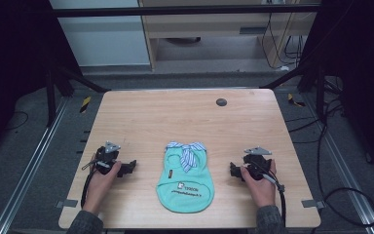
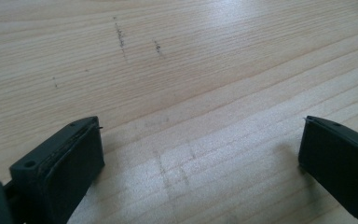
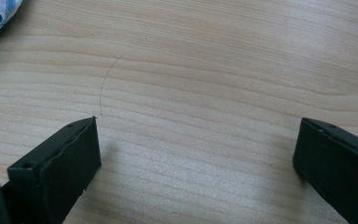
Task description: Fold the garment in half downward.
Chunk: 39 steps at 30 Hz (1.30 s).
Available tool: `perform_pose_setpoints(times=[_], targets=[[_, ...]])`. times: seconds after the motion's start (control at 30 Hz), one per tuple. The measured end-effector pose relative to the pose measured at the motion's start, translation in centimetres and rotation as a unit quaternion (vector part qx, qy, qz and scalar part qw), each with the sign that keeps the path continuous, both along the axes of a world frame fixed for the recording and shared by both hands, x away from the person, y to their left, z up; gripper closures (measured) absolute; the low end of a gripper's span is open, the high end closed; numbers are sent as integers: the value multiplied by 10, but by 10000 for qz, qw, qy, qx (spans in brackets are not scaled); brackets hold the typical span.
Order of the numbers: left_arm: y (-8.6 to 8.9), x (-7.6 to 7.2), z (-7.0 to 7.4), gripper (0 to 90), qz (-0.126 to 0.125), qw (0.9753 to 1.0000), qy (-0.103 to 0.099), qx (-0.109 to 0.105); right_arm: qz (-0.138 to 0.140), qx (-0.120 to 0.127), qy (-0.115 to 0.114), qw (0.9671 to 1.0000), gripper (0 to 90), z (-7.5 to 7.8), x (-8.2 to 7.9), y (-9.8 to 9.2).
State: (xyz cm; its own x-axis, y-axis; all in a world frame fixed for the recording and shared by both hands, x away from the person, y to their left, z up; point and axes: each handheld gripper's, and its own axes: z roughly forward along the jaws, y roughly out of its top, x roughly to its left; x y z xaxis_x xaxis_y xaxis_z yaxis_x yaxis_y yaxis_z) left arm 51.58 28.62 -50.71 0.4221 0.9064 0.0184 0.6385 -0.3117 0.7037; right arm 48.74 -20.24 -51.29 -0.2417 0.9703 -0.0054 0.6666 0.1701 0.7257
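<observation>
Lab recording bay, wooden table (image 1: 185, 114) in black metal frame (image 1: 185, 9), floor cables (image 1: 355, 204), dark curtains (image 1: 9, 58)

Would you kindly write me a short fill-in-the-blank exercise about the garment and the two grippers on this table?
1. The small garment lying flat on the wooden table is mint ____ in colour.
2. It lies ____ the left gripper and the right gripper.
3. The jaws of both grippers stand ____, with bare wood between them.
4. The striped bow sits at the garment's ____ end, away from the person.

Missing words: green; between; open; far
</observation>
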Motion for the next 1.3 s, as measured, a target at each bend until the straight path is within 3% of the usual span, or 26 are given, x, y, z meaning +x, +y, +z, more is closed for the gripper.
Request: perform_pose_setpoints(times=[0.23, 0.3, 0.37, 0.43, 0.47, 0.5, 0.53, 0.57, 0.63, 0.73, 0.87, 0.9, 0.93, 0.97, 1.0, 1.03, 1.1, 1.3], targets=[[-2, 1, 1, 32, -96, 10000, 3, 20, 79, 30, 5, 10000, 12, 0, -4, 1], [-3, -2, 6, 40, -98, 9999, 2, -115, 134, 30, -14, 9999, 31, 0, -7, 0], [-3, -4, 10, 54, -126, 9999, -8, -116, 170, 49, -32, 9998, 110, 2, -10, 1], [-6, -8, 15, 62, -206, 9997, -94, -70, 227, 53, -40, 9997, 126, 4, -12, 2], [-12, -10, 19, 62, -319, 9994, -103, -19, 424, 28, -73, 9991, 158, 9, -15, 8], [-12, -10, 19, 62, -319, 9994, -103, -19, 424, 28, -73, 9991, 158, 9, -15, 8], [-17, -10, 23, 64, -392, 9992, -101, -60, 617, -126, -143, 9979, 190, 15, -16, 13], [-17, -10, 23, 71, -392, 9992, -101, -60, 617, -126, -143, 9979, 190, 15, -16, 13], [-28, -11, 30, 73, -639, 9979, -119, 1, 792, -89, -278, 9964, 281, 26, -14, 20], [-34, -10, 33, 73, -785, 9968, -119, -2, 1003, -86, -271, 9946, 356, 31, -11, 24], [-47, -1, 39, 128, -1062, 9943, 101, -37, 1371, -163, -24, 9904, 471, 36, 0, 35], [-55, 4, 42, 152, -1194, 9924, 275, -62, 1486, -232, 97, 9886, 515, 39, 6, 41], [-55, 4, 42, 168, -1194, 9924, 275, -62, 1519, -243, 152, 9880, 533, 40, 9, 44], [-60, 7, 44, 168, -1257, 9913, 369, -74, 1519, -243, 152, 9880, 533, 40, 9, 44], [-71, 14, 46, 201, -1375, 9891, 536, 2, 1686, -312, 255, 9849, 571, 44, 16, 53], [-71, 14, 46, 208, -1375, 9891, 536, 2, 1686, -312, 255, 9849, 571, 44, 16, 53], [-88, 26, 49, 258, -1515, 9860, 671, 184, 1810, -338, 332, 9823, 611, 49, 26, 66], [-112, 44, 54, 391, -1617, 9831, 779, 364, 1920, -373, 403, 9799, 681, 54, 46, 87]])
